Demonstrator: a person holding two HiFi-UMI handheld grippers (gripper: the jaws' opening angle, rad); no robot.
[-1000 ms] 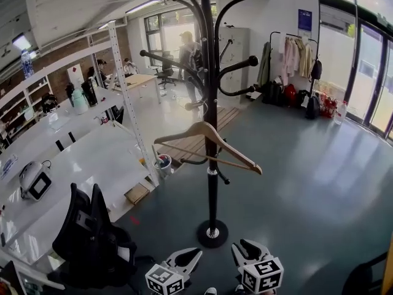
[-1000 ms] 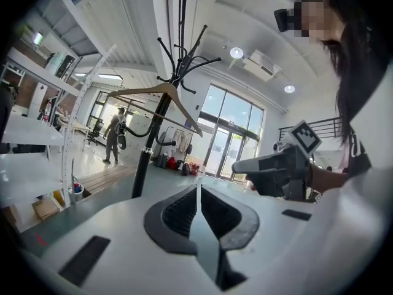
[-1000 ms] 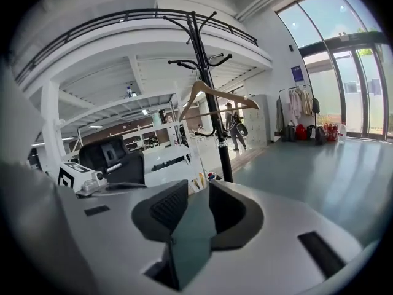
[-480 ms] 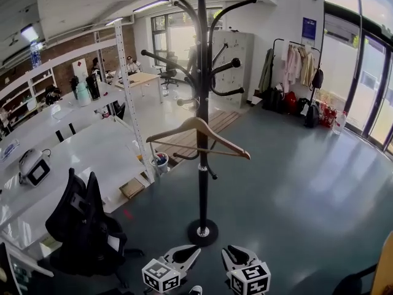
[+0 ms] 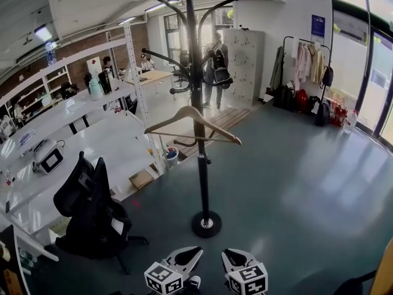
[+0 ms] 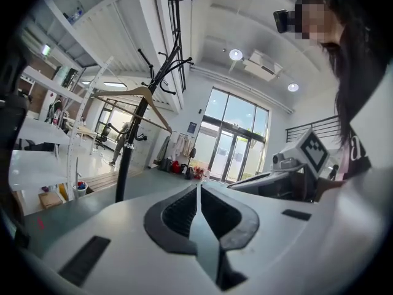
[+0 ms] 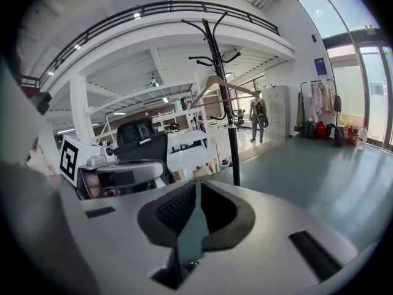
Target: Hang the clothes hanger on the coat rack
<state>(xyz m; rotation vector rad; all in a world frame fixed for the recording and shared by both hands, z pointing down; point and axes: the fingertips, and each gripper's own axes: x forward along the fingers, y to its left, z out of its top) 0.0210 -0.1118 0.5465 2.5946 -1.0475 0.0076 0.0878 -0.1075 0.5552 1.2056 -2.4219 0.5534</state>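
Note:
A wooden clothes hanger [image 5: 192,125] hangs on a low arm of the black coat rack [image 5: 199,165], free of both grippers. Well short of the rack's round base, my left gripper [image 5: 195,251] and right gripper [image 5: 228,254] sit side by side at the bottom of the head view. The left gripper [image 6: 198,186] has its tips together and holds nothing; the hanger [image 6: 138,92] shows far ahead of it. The right gripper [image 7: 198,183] is closing, its tips nearly touching with nothing between them. Beyond it I see the rack [image 7: 230,134] and the hanger [image 7: 221,85].
A black office chair [image 5: 92,208] stands left of the rack, in front of long white shelving [image 5: 80,146]. A clothes rail [image 5: 310,60] with garments lines the back wall by the glass doors. A person [image 5: 216,66] stands far behind the rack.
Both grippers have drawn back from the rack, which now stands farther off. The right gripper's jaws have come together from wide open. The hanger stays on the rack.

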